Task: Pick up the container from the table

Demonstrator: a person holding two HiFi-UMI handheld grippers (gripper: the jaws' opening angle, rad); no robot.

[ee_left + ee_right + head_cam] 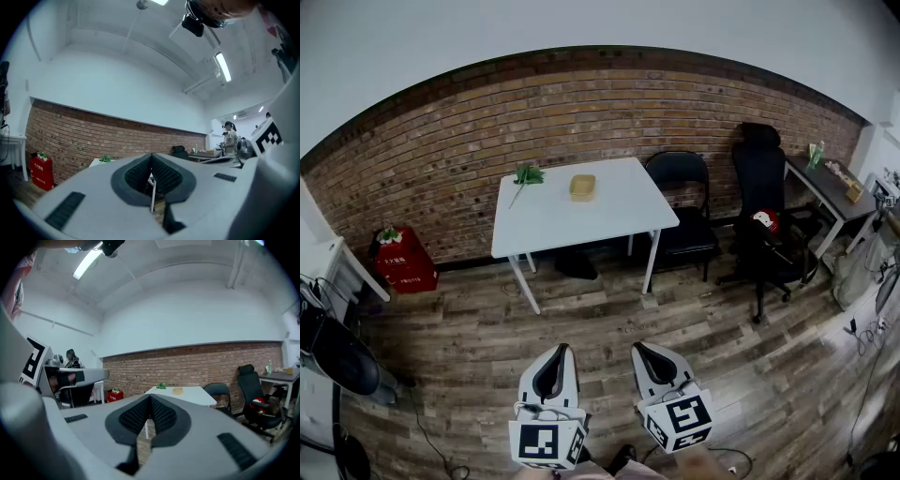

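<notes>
Left gripper, right gripper in foreground, both with jaws pressed together, nothing between them. Well ahead, white table: green sprig at left, tan container just right of it, untouched. Approach step, by the look of it. Next move calls for closing in, opening jaws, straddling container.

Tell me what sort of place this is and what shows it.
Probably an office or lab workroom: a white table holding a small tan container against a brick wall, a black office chair and folding chair beside it, and a cluttered desk at the right.
</notes>
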